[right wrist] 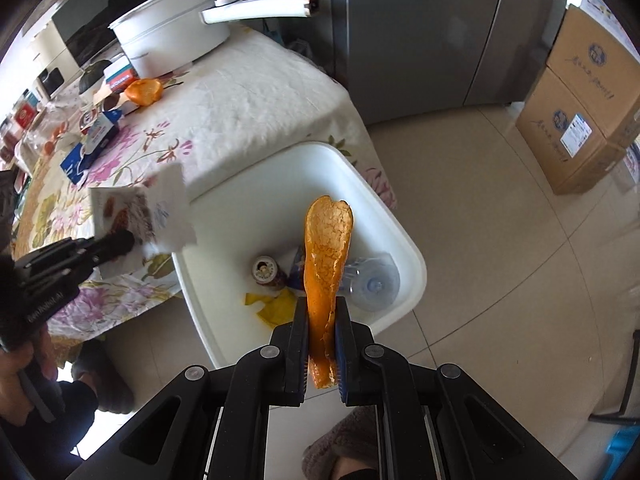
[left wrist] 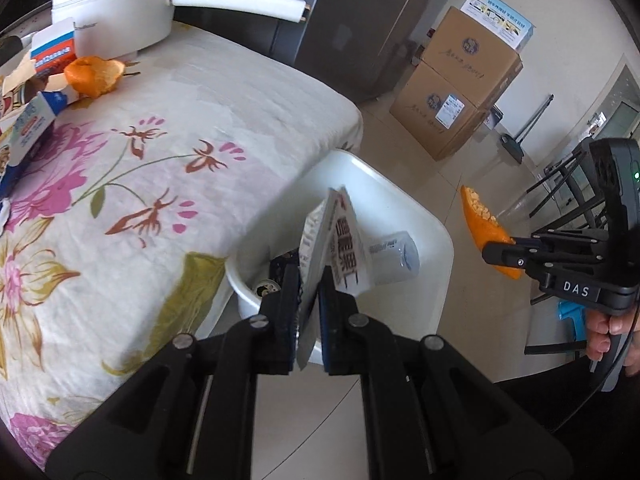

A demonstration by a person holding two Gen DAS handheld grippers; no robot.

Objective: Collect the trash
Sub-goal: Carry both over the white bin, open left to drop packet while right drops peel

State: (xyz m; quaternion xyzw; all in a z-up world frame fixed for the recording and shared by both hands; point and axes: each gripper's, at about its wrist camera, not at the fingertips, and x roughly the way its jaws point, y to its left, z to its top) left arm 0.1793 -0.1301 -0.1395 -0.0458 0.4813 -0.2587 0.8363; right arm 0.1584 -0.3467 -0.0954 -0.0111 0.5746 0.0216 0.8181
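Both grippers hang over the white bin, which stands against the desk edge so that scraps can drop straight in. The left gripper is clenched on a printed wrapper above the bin's near rim. The right gripper pinches a long orange peel upright over the bin's middle. More orange peel waits on the desk beyond the bin, by the white pot.
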